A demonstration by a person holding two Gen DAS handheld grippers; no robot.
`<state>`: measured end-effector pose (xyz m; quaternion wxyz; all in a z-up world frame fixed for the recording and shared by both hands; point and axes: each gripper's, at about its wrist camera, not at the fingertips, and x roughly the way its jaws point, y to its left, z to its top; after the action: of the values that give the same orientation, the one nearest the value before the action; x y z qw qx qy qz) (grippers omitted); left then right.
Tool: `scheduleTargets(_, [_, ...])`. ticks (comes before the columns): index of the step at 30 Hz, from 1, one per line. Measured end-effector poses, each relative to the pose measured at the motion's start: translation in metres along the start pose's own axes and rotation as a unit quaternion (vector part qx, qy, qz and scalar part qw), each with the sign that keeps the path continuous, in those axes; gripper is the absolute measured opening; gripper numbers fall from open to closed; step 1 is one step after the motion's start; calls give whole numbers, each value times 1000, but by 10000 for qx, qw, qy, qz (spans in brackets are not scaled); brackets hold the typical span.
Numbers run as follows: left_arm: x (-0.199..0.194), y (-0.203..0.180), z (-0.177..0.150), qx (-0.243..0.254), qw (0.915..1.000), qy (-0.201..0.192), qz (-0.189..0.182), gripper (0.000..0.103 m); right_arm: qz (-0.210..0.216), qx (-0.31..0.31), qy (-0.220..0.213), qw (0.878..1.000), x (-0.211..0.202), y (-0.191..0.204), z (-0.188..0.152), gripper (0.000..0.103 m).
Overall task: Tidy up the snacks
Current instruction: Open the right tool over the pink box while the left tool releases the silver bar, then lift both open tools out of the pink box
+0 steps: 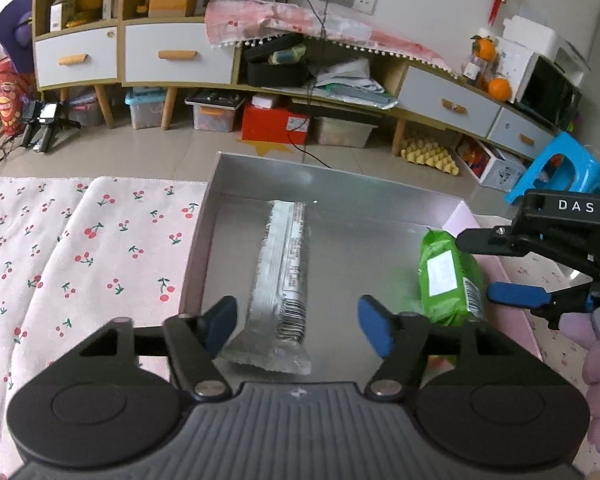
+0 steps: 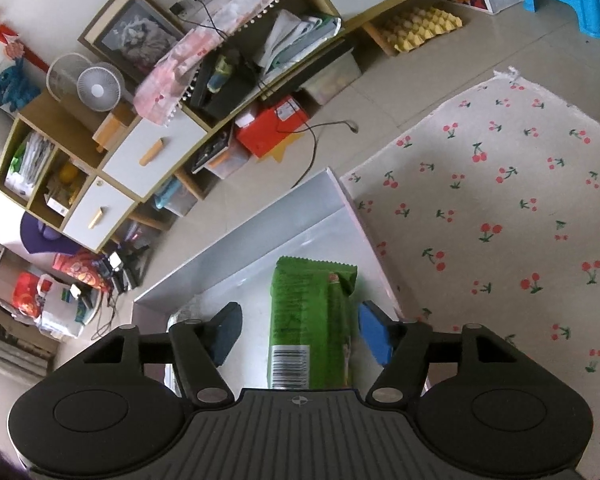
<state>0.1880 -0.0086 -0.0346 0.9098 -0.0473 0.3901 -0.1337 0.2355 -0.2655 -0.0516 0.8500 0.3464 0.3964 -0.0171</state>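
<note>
Cherry-print cloth (image 1: 80, 248), blue stool (image 1: 560, 168)

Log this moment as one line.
left claw: open over silver packet | right claw: open around green packet | both packets in tray

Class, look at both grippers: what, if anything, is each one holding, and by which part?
Nothing is held. The left gripper stands open around the silver packet, and the right gripper open around the green packet; pads clear.
</note>
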Motion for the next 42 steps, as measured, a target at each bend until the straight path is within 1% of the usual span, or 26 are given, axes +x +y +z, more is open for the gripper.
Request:
scheduleTargets(2, [-3, -1, 1, 10, 10000, 12, 13, 77, -34, -13, -19, 10000, -6, 0, 0, 73])
scheduleTargets(4, [-6, -2, 1, -2, 10000, 49, 6, 84, -81, -73, -13, 9999, -12, 1, -1, 76])
scheduleTargets(8, [-19, -3, 1, -46, 9999, 125, -28, 90, -175, -225, -43, 9996, -27, 4, -4, 78])
scheduleTargets(10, [-24, -6, 2, -21, 9999, 123, -36, 91, -187, -275, -77, 9994, -36, 5, -5, 83])
scheduleTargets(13, [-34, -9, 0, 48, 9999, 127, 25, 94, -210, -359, -128, 9991, -51, 6, -8, 84])
scheduleTargets(16, [-43, -12, -1, 90, 9997, 223, 98, 98, -286, -486, -109, 9984, -66, 9, -11, 84])
scheduleTargets(18, [-49, -14, -2, 156, 9994, 290, 137, 98, -345, -608, -86, 9975, -75, 11, -14, 84])
scheduleTargets(25, [-70, -17, -9, 310, 9985, 347, 281, 101, -574, -1080, 79, 9925, -100, 19, -29, 85])
scheduleTargets(35, [-93, -16, -27, 444, 9965, 585, 396, 102, -702, -1402, 329, 9871, -121, 24, -55, 88])
scheduleTargets(40, [-102, -14, -40, 467, 9969, 562, 301, 102, -701, -1608, 387, 9837, -126, 27, -74, 88])
scheduleTargets(42, [-105, -11, -48, 523, 9972, 463, 252, 102, -723, -1722, 406, 9816, -125, 26, -82, 88])
